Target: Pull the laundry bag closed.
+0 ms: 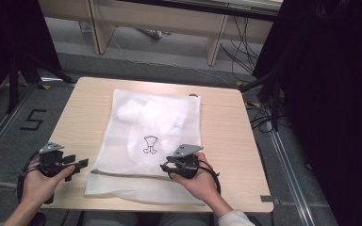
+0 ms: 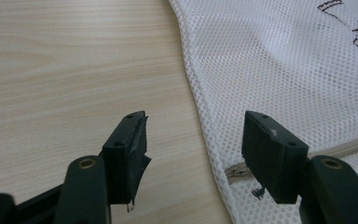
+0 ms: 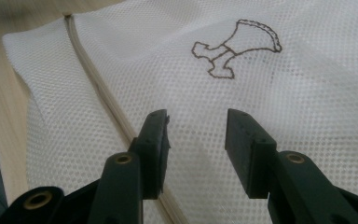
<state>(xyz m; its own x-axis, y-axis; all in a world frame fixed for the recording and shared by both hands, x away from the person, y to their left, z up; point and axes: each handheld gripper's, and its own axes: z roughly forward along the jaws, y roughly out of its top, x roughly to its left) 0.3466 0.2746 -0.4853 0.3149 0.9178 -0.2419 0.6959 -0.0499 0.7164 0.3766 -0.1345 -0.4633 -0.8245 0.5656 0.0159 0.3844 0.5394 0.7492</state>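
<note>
Bag: white mesh bag (image 1: 151, 141) lies flat in the middle of the table (image 1: 226, 127), with something white and soft inside near the far end.
Picture on bag: small brown stitched shape (image 3: 235, 49) sits on the top of the mesh.
Zipper: pale zipper line (image 3: 100, 88) runs across the bag near the edge closest to the person.
Zipper end: small tab (image 2: 237, 172) sticks out at the bag's left edge.
Left gripper (image 1: 75, 165): held low at the bag's left edge, by the zipper end. Its jaws are spread wide with nothing pinched; one jaw is over bare wood and the other is over the mesh.
Right gripper (image 1: 166, 167): held over the near right part of the bag, just past the zipper. Its jaws are spread apart over the mesh and pinch nothing.
Hands: left hand (image 1: 40, 183) and right hand (image 1: 200, 181) come in from the near side of the table.
</note>
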